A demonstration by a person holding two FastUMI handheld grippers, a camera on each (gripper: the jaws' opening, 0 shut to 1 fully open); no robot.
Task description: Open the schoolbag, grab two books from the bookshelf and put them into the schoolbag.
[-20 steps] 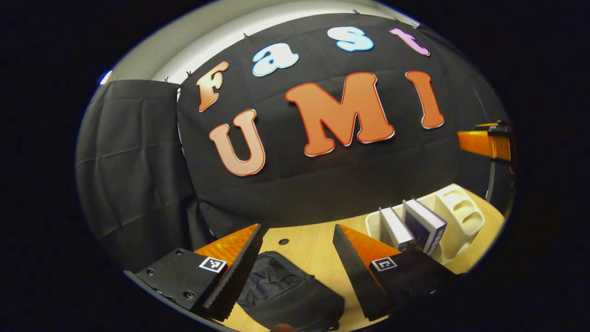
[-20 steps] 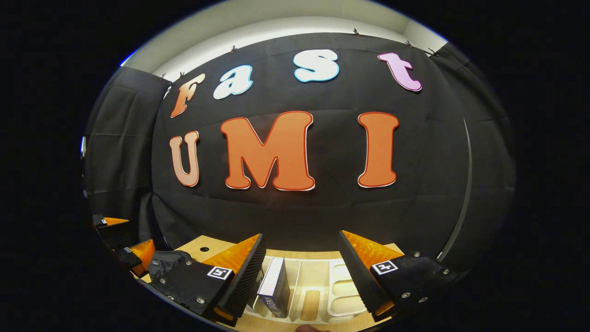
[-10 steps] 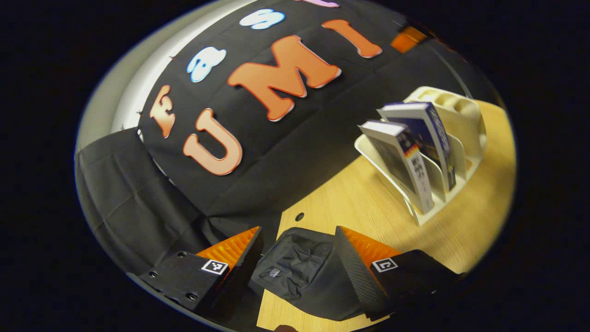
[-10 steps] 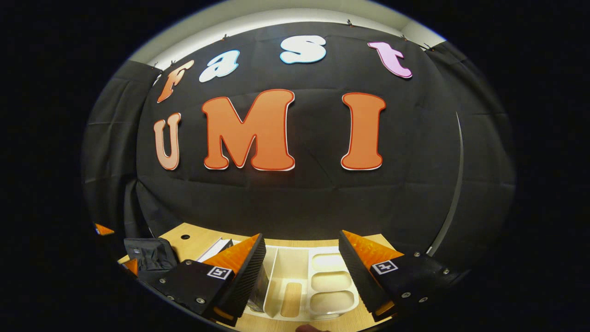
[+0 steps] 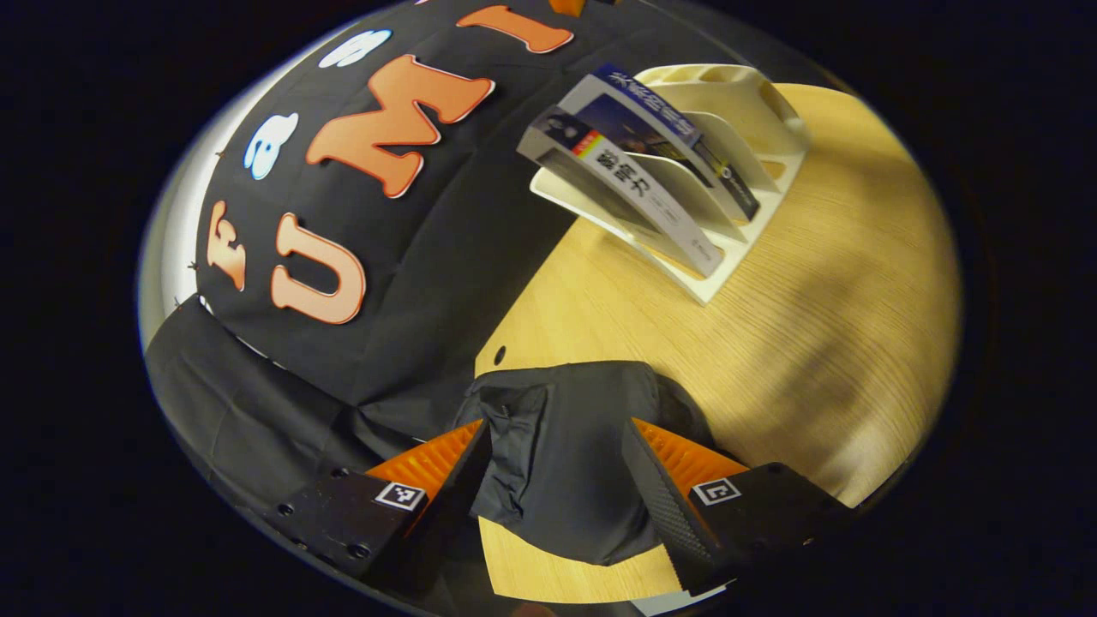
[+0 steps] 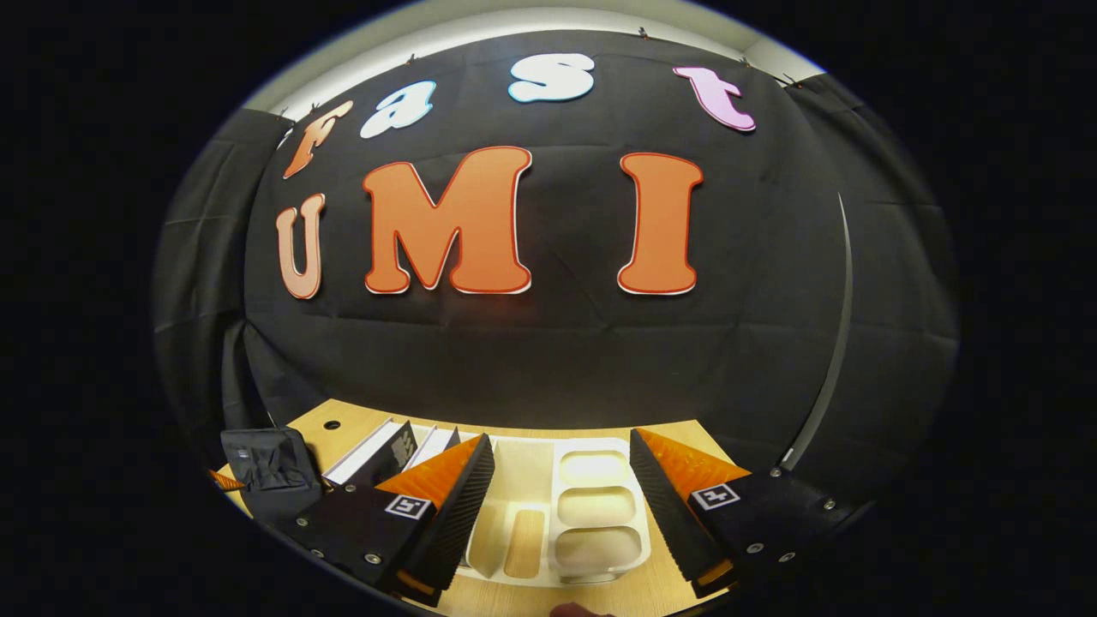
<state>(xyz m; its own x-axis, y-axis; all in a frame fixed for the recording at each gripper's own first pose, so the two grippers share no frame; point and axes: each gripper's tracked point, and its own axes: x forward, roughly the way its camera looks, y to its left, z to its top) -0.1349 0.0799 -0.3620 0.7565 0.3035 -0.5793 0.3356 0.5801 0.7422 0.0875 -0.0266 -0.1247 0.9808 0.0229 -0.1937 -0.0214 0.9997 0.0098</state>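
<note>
Left gripper (image 5: 557, 467) agape over black schoolbag (image 5: 570, 446), books (image 5: 643, 163) upright in bookshelf (image 5: 754, 128)

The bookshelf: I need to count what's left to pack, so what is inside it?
Two books lean in the slots of the cream bookshelf at its schoolbag end; the small compartments at the other end look empty. The books' lower edges are hidden by dividers.

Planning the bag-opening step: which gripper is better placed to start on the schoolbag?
Left, probably. The left gripper is open with the black schoolbag right between its fingers. The right gripper is open over the white bookshelf, with the schoolbag off to its side.
</note>
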